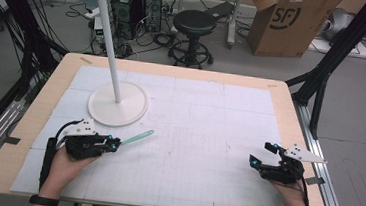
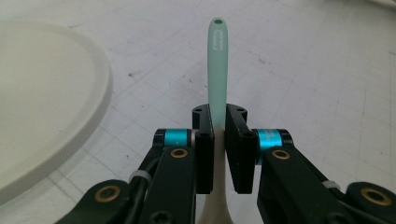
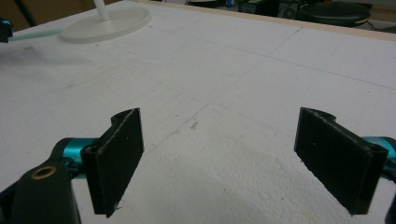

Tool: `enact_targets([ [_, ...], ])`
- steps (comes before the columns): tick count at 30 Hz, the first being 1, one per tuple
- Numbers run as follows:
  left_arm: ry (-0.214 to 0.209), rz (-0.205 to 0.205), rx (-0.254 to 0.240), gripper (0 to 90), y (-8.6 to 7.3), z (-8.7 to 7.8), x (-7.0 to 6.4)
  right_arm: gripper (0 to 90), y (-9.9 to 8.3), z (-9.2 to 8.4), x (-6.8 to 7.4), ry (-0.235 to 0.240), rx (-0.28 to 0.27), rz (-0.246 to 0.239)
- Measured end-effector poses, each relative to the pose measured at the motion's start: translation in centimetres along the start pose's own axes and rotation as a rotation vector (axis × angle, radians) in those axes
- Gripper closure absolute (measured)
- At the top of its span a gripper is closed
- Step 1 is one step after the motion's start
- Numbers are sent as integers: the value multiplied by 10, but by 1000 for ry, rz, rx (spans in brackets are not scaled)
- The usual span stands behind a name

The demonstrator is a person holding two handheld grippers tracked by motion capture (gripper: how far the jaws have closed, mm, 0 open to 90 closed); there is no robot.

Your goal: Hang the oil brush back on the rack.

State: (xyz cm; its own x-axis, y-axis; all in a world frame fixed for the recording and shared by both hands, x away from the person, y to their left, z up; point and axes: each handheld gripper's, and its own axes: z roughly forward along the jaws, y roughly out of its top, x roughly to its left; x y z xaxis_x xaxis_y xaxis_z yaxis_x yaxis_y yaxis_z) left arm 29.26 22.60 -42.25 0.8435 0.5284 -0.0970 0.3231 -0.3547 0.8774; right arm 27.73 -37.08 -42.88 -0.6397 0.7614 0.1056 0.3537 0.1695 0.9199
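Note:
A slim mint-green utensil handle (image 1: 138, 137) sticks out to the right of my left gripper (image 1: 113, 144) at the table's front left. In the left gripper view the jaws are shut on the handle (image 2: 218, 70), which has a small hole at its far tip; its pale wider end runs back under the jaws. My right gripper (image 1: 261, 155) rests at the front right, its jaws wide apart (image 3: 219, 163) with nothing between them. The green handle (image 3: 35, 35) also shows far off in the right gripper view.
A white stand with a round base (image 1: 118, 104) and a tall pole (image 1: 109, 36) with hooks on top rises just behind my left gripper. The base rim (image 2: 70, 107) lies close on the left. A white gridded mat (image 1: 193, 134) covers the table. A stool and boxes stand beyond.

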Motion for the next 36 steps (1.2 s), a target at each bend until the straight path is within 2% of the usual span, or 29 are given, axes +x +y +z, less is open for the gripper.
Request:
enact_targets([
  [12, 29, -21, -51, 823, 25, -31, 3, 150, 0, 0, 0, 1, 1, 1],
  [14, 48, -32, -64, 823, 30, -39, 4, 150, 0, 0, -1, 1, 1, 1],
  [23, 66, -19, -124, 823, 60, -80, 8, 150, 0, 0, 0, 0, 1, 5],
  [29, 97, -17, -171, 823, 83, -109, 12, 150, 1, 0, -1, 2, -1, 2],
  [36, 121, -12, -211, 823, 107, -132, 17, 150, 1, 1, -1, 4, 6, 5],
])
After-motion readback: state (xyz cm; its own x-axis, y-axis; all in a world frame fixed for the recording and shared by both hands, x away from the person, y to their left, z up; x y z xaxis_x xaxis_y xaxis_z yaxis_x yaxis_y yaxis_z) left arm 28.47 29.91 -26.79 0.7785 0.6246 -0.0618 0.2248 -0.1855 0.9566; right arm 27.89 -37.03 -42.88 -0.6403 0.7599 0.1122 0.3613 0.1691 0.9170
